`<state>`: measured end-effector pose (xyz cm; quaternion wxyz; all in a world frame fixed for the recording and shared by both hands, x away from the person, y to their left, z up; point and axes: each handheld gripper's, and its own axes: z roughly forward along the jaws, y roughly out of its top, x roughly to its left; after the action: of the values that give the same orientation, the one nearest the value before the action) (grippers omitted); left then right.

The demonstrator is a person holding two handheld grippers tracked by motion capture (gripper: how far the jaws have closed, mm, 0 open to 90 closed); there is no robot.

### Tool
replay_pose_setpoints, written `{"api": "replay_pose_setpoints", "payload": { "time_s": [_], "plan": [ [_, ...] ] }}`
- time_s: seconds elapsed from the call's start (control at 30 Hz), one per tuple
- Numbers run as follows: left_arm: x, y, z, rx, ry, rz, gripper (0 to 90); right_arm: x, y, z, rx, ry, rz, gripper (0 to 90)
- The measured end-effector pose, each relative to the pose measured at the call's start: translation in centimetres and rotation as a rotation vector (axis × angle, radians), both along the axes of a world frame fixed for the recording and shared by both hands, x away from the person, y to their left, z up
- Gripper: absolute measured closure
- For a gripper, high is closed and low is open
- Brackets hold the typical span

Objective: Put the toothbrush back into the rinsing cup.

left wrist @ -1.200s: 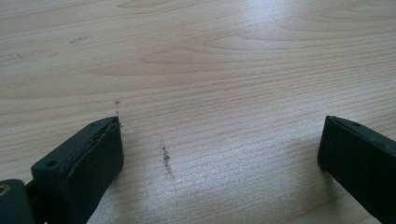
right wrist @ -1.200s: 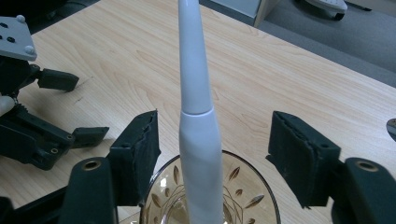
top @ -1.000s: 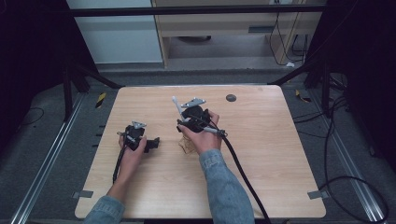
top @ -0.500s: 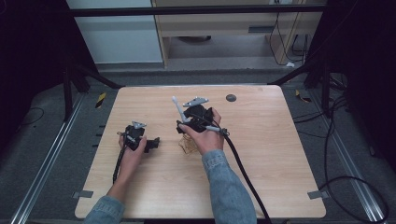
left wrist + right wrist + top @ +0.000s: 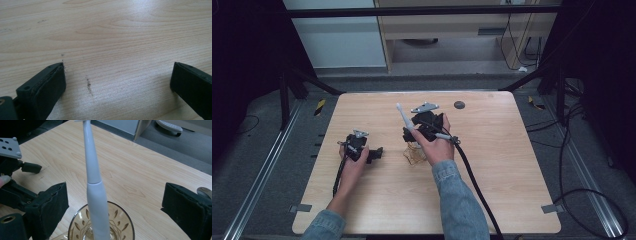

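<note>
A white electric toothbrush stands tilted in an amber patterned glass near the middle of the wooden table. In the high view the toothbrush leans up and to the left out of the glass. My right gripper straddles the toothbrush; its jaws have just been opening and stand wide, with neither pad touching the handle. My right gripper sits just above the glass. My left gripper rests open on bare wood, and the high view shows my left gripper left of the glass.
A small dark round disc lies near the table's far edge. A black cable trails from the right gripper toward the front edge. Metal frame rails run along both sides, and a cabinet stands behind.
The right hand has edged slightly to the right beside the glass. The toothbrush stays leaning in the glass. The left hand has kept still.
</note>
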<state>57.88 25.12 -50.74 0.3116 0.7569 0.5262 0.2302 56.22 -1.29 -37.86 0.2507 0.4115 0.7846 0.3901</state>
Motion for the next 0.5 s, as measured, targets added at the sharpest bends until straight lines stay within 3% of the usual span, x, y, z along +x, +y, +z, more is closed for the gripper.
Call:
{"api": "replay_pose_setpoints", "payload": {
  "time_s": [0.5],
  "plan": [
    [0.0,0.0,0.0,-0.003,0.0,0.002,0.0,-0.6,-3.3,0.2,0.004,-0.028,-0.058,8.1]
  ]
}}
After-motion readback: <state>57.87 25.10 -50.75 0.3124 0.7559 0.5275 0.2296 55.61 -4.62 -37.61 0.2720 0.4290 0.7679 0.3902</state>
